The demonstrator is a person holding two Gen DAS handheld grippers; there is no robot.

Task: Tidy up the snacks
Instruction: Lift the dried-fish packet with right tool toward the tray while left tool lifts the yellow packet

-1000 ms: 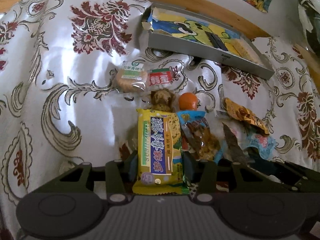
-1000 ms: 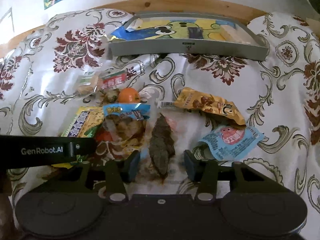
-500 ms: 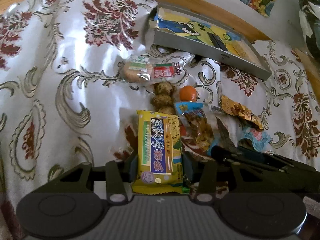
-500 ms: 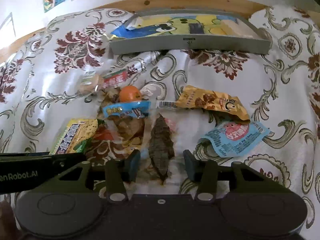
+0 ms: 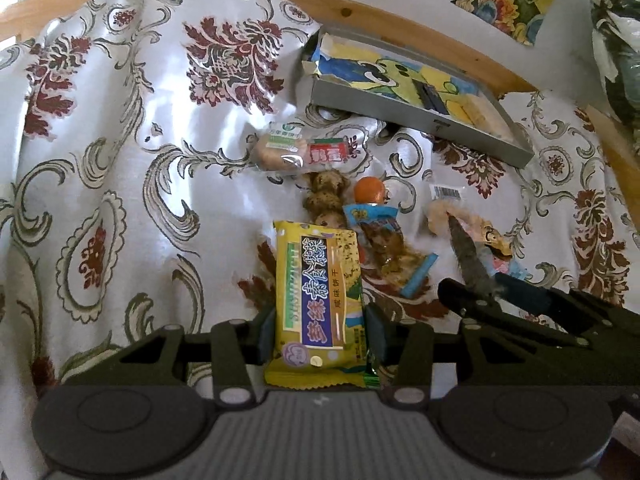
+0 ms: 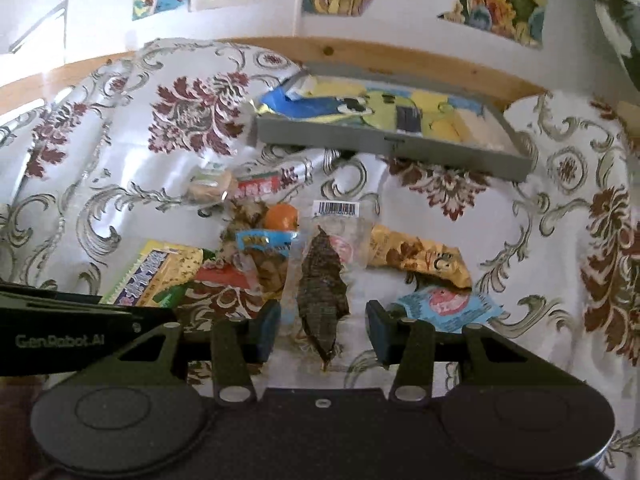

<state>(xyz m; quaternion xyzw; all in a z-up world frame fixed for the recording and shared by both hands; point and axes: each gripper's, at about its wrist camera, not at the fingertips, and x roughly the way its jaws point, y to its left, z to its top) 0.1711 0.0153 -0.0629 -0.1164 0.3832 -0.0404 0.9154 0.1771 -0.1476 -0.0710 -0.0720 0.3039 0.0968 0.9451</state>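
Note:
A yellow cracker packet (image 5: 320,300) sits lengthwise between the fingers of my left gripper (image 5: 320,332), which is shut on it just above the floral cloth. My right gripper (image 6: 322,332) is shut on a clear packet with a dark dried snack (image 6: 322,288), held up off the cloth; the left wrist view shows that snack (image 5: 470,258) sticking up at the right. The grey tray (image 6: 360,140) with a cartoon-printed lining lies at the back by the wooden edge. The left gripper's arm crosses the lower left of the right wrist view.
On the cloth lie a small orange (image 5: 370,190), a blue-topped packet (image 5: 380,236), a round biscuit packet (image 5: 280,152), a red-labelled packet (image 5: 330,154), a golden packet (image 6: 420,258) and a light blue packet (image 6: 448,306). A wooden rim (image 5: 400,12) and wall bound the far side.
Both grippers have risen and pulled back with their packets. The dark snack packet has come up off the cloth, and the pile and tray now look farther away.

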